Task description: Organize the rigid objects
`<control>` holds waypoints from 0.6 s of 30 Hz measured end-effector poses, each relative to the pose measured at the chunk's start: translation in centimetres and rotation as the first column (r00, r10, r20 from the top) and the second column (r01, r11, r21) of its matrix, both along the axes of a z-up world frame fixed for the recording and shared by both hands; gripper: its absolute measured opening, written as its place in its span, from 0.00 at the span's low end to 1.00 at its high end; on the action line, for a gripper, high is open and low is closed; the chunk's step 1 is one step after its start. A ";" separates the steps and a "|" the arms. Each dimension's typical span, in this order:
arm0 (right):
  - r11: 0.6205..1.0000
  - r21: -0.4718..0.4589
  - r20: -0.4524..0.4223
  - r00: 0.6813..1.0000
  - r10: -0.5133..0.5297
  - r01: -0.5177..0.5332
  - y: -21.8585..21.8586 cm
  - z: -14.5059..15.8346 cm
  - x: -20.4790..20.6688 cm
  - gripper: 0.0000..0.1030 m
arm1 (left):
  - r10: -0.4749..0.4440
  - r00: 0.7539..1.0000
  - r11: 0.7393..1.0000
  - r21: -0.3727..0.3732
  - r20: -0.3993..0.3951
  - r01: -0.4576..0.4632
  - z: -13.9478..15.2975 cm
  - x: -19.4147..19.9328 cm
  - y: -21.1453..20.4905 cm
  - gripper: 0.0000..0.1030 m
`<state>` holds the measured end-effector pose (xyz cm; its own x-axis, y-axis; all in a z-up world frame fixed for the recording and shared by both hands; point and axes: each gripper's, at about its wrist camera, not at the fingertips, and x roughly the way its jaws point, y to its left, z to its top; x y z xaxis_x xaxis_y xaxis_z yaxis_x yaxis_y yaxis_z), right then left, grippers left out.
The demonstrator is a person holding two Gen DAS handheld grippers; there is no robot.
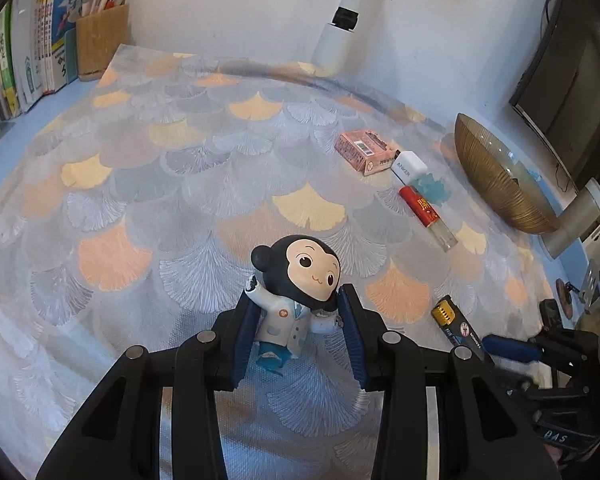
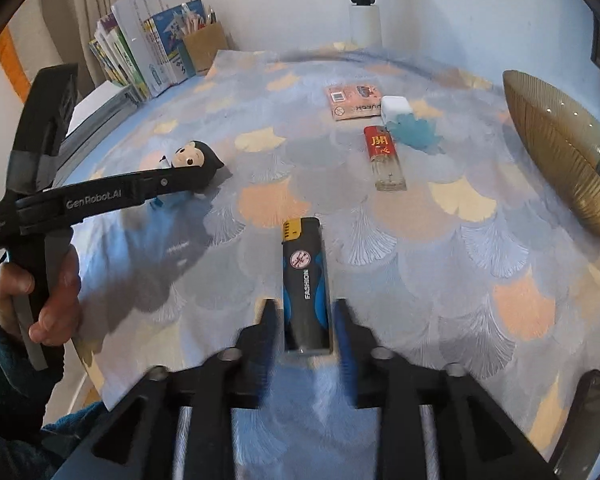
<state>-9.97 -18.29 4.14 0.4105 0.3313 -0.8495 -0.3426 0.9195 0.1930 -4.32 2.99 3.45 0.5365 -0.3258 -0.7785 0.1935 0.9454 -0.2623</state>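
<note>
A monkey figurine (image 1: 296, 284) in a white coat lies on the patterned cloth between the fingers of my left gripper (image 1: 300, 312); the jaws are wide, with the left pad close to its arm and the right pad a little off. The figurine also shows in the right wrist view (image 2: 192, 160), partly behind the left gripper. My right gripper (image 2: 305, 320) is open, its fingers on either side of a black and blue lighter (image 2: 305, 280) with small gaps. A red lighter (image 2: 384, 156), a white charger (image 2: 396, 108) and a pink box (image 2: 352, 100) lie further back.
A gold ribbed bowl (image 2: 560, 148) stands at the right. Books (image 2: 140, 52) and a pen holder (image 2: 206, 46) stand at the back left. A white lamp post (image 2: 364, 12) rises at the back. A pale blue piece (image 2: 418, 132) lies by the charger.
</note>
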 end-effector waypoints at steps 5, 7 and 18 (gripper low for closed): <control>0.986 -0.147 0.055 0.995 0.089 -0.080 3.6 -0.1 0.4 0.22 | 0.002 1.000 1.000 0.010 0.003 -0.002 -0.1 -0.1 -0.2 0.36; 0.982 -0.136 0.048 0.990 0.135 -0.127 4.8 0.1 0.2 0.22 | 0.003 1.000 1.000 0.016 0.007 -0.003 0.0 -0.1 -0.4 0.36; 0.980 -0.179 0.238 0.970 -0.045 0.089 -4.3 8.2 1.8 0.22 | -0.143 0.975 0.989 0.001 0.168 0.145 7.7 3.7 -8.0 0.34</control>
